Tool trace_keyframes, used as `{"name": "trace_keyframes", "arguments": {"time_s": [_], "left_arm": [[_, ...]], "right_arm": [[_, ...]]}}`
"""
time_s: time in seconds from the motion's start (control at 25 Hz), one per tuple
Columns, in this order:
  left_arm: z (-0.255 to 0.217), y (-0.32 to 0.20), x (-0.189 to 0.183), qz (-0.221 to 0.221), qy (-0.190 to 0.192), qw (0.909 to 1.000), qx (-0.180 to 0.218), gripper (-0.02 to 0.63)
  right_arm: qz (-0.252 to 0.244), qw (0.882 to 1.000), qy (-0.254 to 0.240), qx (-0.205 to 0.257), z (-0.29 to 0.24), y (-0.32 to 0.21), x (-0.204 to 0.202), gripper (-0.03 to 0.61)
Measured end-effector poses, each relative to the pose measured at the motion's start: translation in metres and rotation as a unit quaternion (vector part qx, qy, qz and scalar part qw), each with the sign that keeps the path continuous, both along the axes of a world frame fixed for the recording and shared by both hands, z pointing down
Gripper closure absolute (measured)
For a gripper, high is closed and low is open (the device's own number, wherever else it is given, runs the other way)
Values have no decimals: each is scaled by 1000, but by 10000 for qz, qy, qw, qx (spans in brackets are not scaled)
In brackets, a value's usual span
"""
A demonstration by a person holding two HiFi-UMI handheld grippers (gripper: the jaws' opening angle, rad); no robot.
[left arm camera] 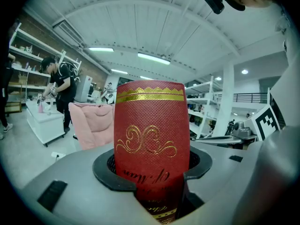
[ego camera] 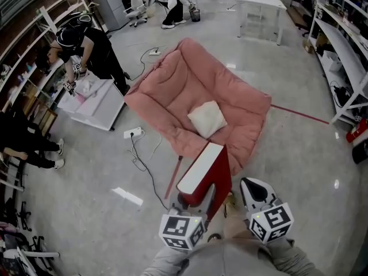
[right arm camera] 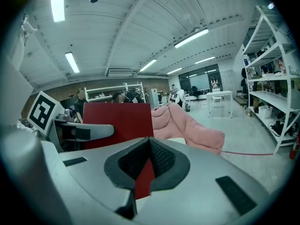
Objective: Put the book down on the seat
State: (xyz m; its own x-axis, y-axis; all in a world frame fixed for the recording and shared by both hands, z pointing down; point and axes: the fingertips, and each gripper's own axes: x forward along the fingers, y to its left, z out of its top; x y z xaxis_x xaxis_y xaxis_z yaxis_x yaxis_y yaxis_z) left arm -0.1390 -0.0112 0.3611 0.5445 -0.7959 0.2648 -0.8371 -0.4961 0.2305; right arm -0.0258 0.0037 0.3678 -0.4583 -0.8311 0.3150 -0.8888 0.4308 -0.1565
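A thick red book (ego camera: 201, 168) with white page edges and gold print on its spine (left arm camera: 151, 139) stands upright in my left gripper (ego camera: 192, 199), whose jaws are shut on its lower end. It hangs over the floor just in front of the pink padded seat (ego camera: 190, 91). A small cream cushion (ego camera: 207, 118) lies in the middle of the seat. My right gripper (ego camera: 253, 190) hovers beside the book on its right, shut and holding nothing. In the right gripper view the book's red cover (right arm camera: 117, 121) fills the left and the seat (right arm camera: 187, 125) lies beyond it.
A white power strip (ego camera: 132, 133) with a trailing cable lies on the floor left of the seat. A person bends over a low white table (ego camera: 95, 102) further left. Metal shelves (ego camera: 345, 56) line the right wall and a white desk (ego camera: 259, 4) stands behind the seat.
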Motion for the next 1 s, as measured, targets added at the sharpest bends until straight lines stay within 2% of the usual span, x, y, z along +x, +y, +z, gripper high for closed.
{"name": "trace_keyframes", "arguments": {"time_s": [0.64, 1.0], "left_arm": [[11, -153, 67, -38, 3, 9995, -307, 365], [50, -233, 103, 15, -28, 9980, -638, 365]], "right_arm": [[-123, 9992, 19, -370, 13, -145, 61, 584], [-143, 9973, 70, -716, 42, -209, 93, 584]]}}
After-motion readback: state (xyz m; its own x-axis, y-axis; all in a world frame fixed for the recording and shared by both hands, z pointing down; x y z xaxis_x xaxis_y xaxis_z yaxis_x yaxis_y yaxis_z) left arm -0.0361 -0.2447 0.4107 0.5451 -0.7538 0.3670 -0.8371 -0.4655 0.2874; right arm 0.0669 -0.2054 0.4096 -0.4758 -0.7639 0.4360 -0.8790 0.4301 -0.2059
